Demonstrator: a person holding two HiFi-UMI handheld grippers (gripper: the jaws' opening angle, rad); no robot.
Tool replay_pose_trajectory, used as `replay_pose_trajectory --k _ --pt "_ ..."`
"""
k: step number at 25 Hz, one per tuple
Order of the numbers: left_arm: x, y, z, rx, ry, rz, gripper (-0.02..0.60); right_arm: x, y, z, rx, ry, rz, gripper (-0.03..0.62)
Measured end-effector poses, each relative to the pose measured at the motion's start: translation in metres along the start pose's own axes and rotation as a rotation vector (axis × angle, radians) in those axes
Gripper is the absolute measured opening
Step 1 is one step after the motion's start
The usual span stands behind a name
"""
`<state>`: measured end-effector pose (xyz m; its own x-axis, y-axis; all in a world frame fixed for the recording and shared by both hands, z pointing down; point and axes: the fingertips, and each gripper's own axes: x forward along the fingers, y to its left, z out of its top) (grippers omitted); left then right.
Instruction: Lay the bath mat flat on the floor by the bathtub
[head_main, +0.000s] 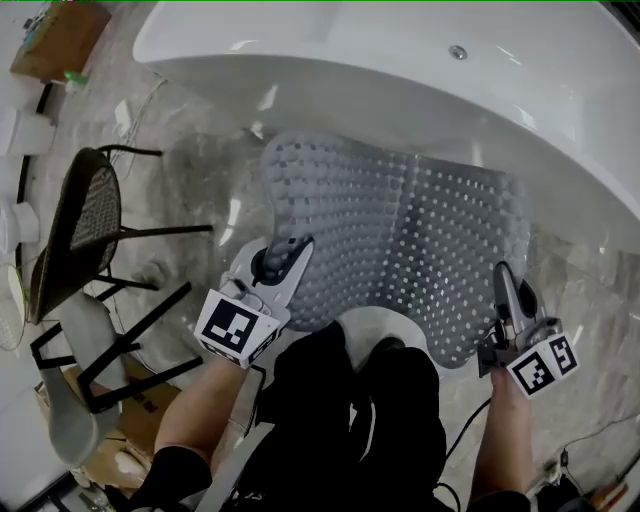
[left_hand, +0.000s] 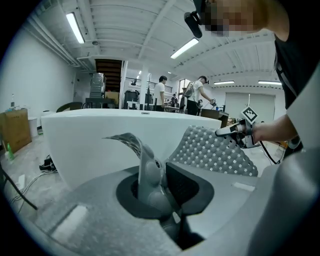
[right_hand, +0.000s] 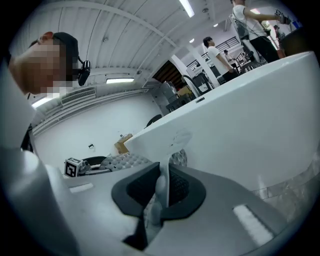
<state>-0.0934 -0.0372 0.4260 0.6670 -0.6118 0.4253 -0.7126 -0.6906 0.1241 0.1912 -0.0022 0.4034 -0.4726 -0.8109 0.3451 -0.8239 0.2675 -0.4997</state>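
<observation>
The grey bath mat (head_main: 400, 230), studded with small holes, hangs spread between my two grippers over the marble floor, right beside the white bathtub (head_main: 400, 70). My left gripper (head_main: 298, 248) is shut on the mat's near left edge, and a fold of the mat (left_hand: 127, 140) rises from the jaws in the left gripper view. My right gripper (head_main: 501, 272) is shut on the near right edge, where a thin strip of the mat (right_hand: 165, 165) stands pinched between the jaws. The mat bows in the middle. Each gripper view shows the other gripper across the mat.
A black chair with a woven back (head_main: 85, 225) stands on the left, with a cardboard box (head_main: 60, 40) at the far left corner. Cables run over the floor near the tub (left_hand: 90, 135). Several people stand far off in the hall behind the tub.
</observation>
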Motion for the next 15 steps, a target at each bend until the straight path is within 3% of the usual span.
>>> replay_pose_trajectory --k 8,15 --pt "0.044 0.028 -0.07 0.021 -0.022 -0.037 0.048 0.048 -0.041 -0.065 -0.013 0.032 0.011 0.017" --pt "0.079 0.061 -0.135 -0.029 -0.002 -0.031 0.044 0.077 -0.1 -0.116 0.009 0.066 -0.016 0.017"
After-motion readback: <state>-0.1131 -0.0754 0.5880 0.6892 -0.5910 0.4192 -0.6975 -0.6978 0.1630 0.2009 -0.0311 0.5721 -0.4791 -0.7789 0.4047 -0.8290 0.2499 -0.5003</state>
